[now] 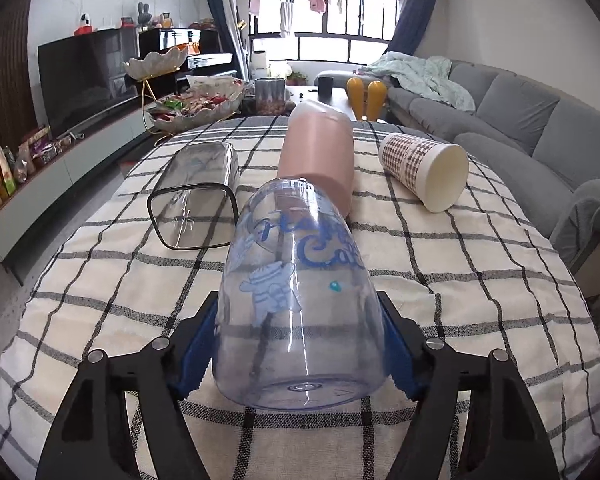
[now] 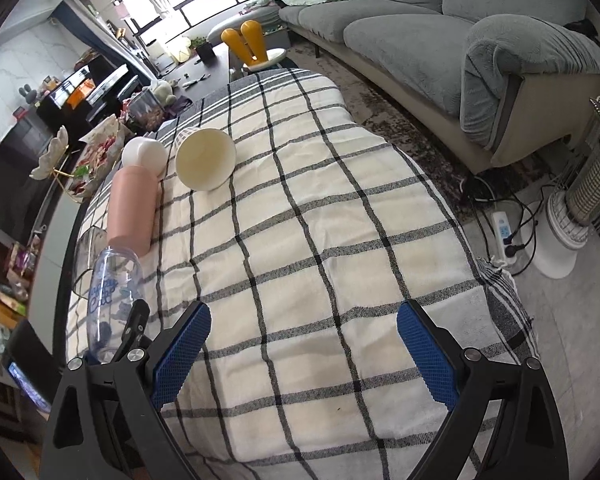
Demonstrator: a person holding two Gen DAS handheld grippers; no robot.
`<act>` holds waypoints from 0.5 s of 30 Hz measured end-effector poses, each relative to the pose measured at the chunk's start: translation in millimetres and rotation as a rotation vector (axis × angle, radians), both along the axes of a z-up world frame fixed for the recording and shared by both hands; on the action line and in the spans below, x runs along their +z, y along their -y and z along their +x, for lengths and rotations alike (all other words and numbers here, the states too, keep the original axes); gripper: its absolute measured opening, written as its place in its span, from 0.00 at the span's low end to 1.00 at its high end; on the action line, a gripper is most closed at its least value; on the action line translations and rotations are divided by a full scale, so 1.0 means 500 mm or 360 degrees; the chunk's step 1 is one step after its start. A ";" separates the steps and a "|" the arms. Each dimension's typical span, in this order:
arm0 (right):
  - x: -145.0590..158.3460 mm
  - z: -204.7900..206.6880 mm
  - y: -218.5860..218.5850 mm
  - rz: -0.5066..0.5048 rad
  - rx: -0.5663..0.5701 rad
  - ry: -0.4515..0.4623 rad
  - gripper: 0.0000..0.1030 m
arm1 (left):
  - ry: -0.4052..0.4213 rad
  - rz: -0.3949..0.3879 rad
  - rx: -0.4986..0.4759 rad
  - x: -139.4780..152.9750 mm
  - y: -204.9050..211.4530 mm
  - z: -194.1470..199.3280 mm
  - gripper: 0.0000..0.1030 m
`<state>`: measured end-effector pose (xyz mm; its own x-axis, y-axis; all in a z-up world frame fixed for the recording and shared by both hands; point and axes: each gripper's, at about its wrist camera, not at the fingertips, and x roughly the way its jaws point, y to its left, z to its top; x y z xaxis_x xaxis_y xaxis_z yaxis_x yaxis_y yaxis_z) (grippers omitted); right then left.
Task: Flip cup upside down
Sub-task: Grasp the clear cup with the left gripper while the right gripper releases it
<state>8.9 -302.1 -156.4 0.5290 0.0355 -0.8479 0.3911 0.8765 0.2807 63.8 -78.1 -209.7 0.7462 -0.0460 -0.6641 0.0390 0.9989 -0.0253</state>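
1. Left tongs (image 1: 300, 344) are clamped on the clear blue cup (image 1: 296, 280), blue pads pressed on both sides down near its base. The cup is lying tilted, base toward the camera and mouth pointing away, over the checked tabletop (image 1: 460, 280).
2. Right tongs (image 2: 304, 354) are spread wide apart with nothing between them, hanging over bare cloth well off to the side.
3. Biggest worry, I'd say: slick rounded plastic gripped only near the base. Rotate it too fast and it could squirm out of the pads and roll.
4. The cup's mouth sits right by the pink cup (image 1: 320, 152); from this angle I can't tell if they touch. Swinging the mouth round could knock the pink one, and it's on its side, so it'd probably roll.
5. The cloth looks soft and wrinkly, so a rim set down on a fold might leave it wobbling.
6. Contents: the clear cup looks empty. The square glass container (image 1: 196, 200) on its side, empty. The houndstooth paper cup (image 1: 424, 172) on its side, its inside shows nothing. Pink cup's interior is hidden.
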 end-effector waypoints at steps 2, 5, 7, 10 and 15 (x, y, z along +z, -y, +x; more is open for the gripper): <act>-0.002 0.000 0.000 0.0008 -0.0001 -0.0006 0.92 | -0.0002 -0.0009 0.0000 0.000 0.000 0.000 0.71; -0.001 -0.001 0.000 0.0010 -0.0003 -0.0010 0.92 | -0.0008 -0.0015 0.0005 0.002 -0.002 -0.002 0.70; 0.001 -0.001 -0.001 0.0002 0.0003 -0.0002 0.92 | -0.0016 -0.0025 0.0004 0.008 -0.004 -0.002 0.70; 0.010 -0.002 -0.003 -0.0013 0.0010 0.0019 0.92 | -0.0033 -0.0012 -0.0011 0.023 -0.004 -0.003 0.70; 0.040 -0.006 -0.009 0.0014 0.0021 0.0042 0.92 | -0.0132 0.0031 -0.0078 0.067 -0.007 -0.002 0.70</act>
